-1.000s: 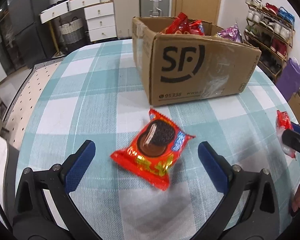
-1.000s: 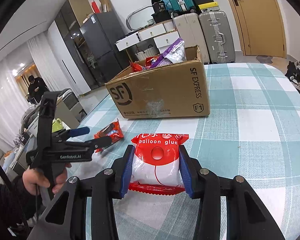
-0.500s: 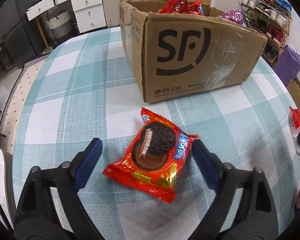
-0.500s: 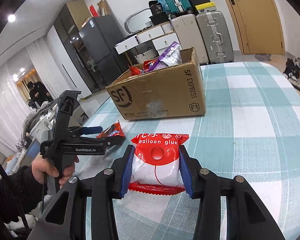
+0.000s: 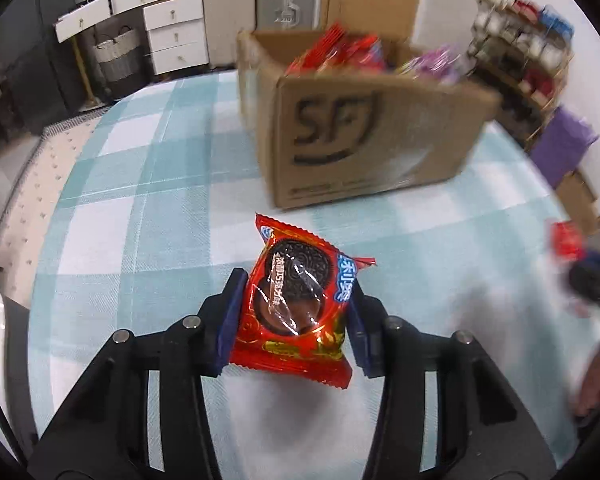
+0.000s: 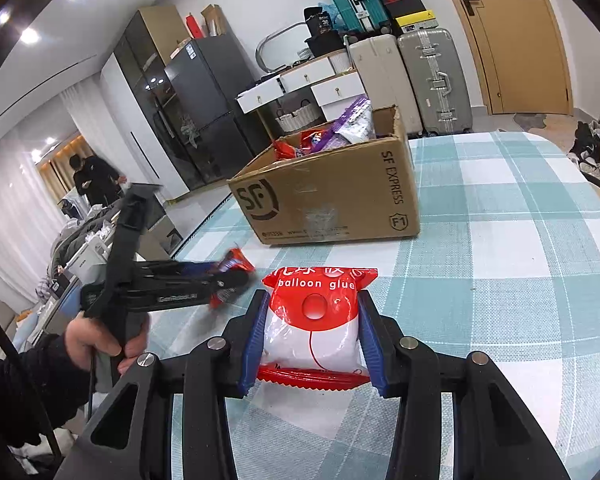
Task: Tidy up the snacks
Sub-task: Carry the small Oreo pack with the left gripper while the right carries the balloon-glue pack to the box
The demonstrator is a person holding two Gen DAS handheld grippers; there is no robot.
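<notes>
My left gripper [image 5: 294,312] is shut on a red Oreo cookie packet [image 5: 300,300] and holds it above the checked tablecloth, in front of the open SF cardboard box [image 5: 364,136]. My right gripper [image 6: 312,320] is shut on a red and white "balloon glue" packet [image 6: 314,320], held over the table. In the right wrist view the left gripper [image 6: 224,276] with the cookie packet [image 6: 232,266] is to the left, and the box [image 6: 332,200] stands ahead. The box holds several red and purple snack packets [image 5: 340,52].
The table [image 6: 520,260] has a teal and white checked cloth. Suitcases [image 6: 432,76] and white drawers [image 5: 172,32] stand behind it. A shoe rack [image 5: 516,56] is at the right. A person [image 6: 96,180] stands far off at the left.
My left gripper has closed on the cookie packet and lifted it off the table. My right gripper still holds the balloon glue packet, raised slightly.
</notes>
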